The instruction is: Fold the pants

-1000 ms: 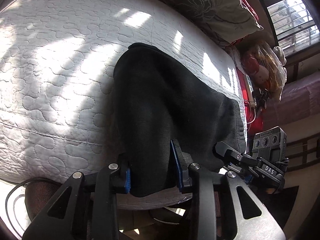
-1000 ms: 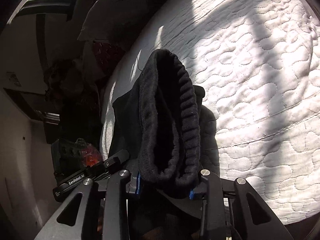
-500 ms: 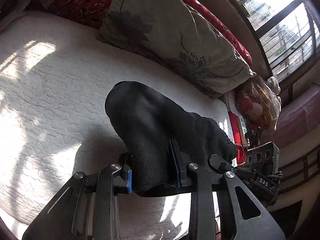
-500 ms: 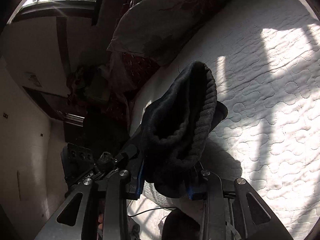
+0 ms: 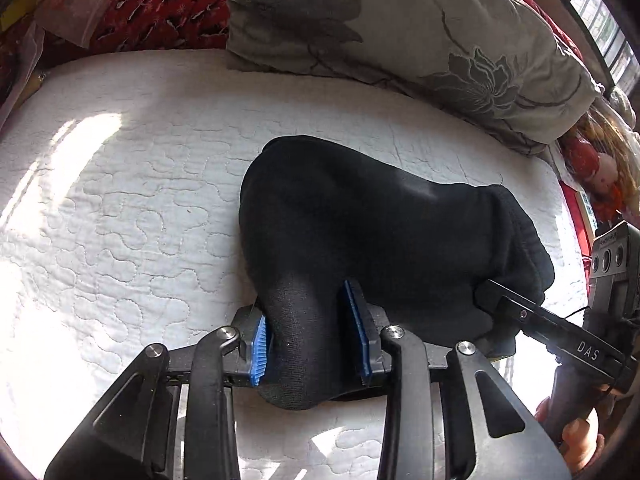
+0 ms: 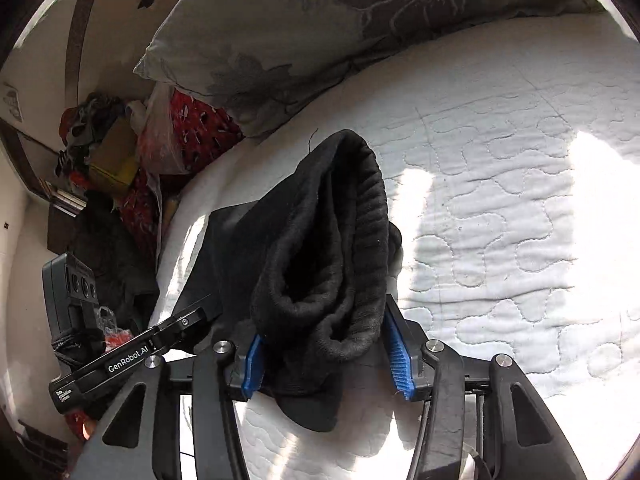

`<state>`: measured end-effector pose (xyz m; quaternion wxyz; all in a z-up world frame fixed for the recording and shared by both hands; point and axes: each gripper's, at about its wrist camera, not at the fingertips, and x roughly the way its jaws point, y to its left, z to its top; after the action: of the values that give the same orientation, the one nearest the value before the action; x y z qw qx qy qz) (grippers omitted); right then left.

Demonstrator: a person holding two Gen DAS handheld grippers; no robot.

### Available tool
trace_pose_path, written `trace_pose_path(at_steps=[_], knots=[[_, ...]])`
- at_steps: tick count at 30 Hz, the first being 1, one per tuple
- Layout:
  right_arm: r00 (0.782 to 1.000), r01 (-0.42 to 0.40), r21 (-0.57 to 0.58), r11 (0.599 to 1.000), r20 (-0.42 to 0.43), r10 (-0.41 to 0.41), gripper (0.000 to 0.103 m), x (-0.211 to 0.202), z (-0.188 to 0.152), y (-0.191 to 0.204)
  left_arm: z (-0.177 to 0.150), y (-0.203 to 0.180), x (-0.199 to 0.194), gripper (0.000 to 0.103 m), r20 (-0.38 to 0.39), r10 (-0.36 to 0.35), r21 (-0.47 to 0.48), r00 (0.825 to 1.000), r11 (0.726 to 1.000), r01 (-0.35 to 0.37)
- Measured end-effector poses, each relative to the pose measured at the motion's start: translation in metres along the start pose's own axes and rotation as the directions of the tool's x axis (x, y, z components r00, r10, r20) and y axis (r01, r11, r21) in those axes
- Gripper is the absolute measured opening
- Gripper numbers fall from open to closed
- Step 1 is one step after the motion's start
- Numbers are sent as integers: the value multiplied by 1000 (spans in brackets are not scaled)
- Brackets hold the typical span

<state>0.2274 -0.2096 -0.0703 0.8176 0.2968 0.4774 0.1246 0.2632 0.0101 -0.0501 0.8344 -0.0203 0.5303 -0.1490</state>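
Observation:
The black pants (image 5: pixel 360 240) lie in a folded bundle on the white quilted mattress (image 5: pixel 120 200). My left gripper (image 5: pixel 310 340) is shut on a bunched black edge of the pants, with blue pads on both sides of the cloth. My right gripper (image 6: pixel 326 350) is shut on the ribbed waistband end of the pants (image 6: pixel 332 240), which stands up between its blue pads. The right gripper also shows at the right edge of the left wrist view (image 5: pixel 560 332), and the left gripper shows at the left of the right wrist view (image 6: pixel 132 360).
A large grey floral pillow (image 5: pixel 400 28) lies along the far side of the mattress, with red patterned bedding (image 5: pixel 152 4) behind it. A doll (image 5: pixel 604 172) and clutter sit off the bed's end. Boxes and clothes (image 6: pixel 104 148) pile beside the bed.
Both grippers have carried the gripped pants end forward over the mattress toward the pillow. The pants have gone from hanging over the bed edge to a bundle lying on the bed.

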Motion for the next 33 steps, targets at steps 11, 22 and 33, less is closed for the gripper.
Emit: trace_pose_path(at_steps=[11,22,33], knots=[[995,70,32,997,66,-72,71,-63,-13,-13,-7,24,-37,53,-22,81,-117,996,990,-83],[951,246,-96,965,215,-221,103,-144,-67,51,-82,5,-79,53,-10,140,-116,990,983,-140],[911,398,-173,901,193,-365,103,-157,-136,64,-146,-16,-103,53,34,208,-149,978,968,-201]])
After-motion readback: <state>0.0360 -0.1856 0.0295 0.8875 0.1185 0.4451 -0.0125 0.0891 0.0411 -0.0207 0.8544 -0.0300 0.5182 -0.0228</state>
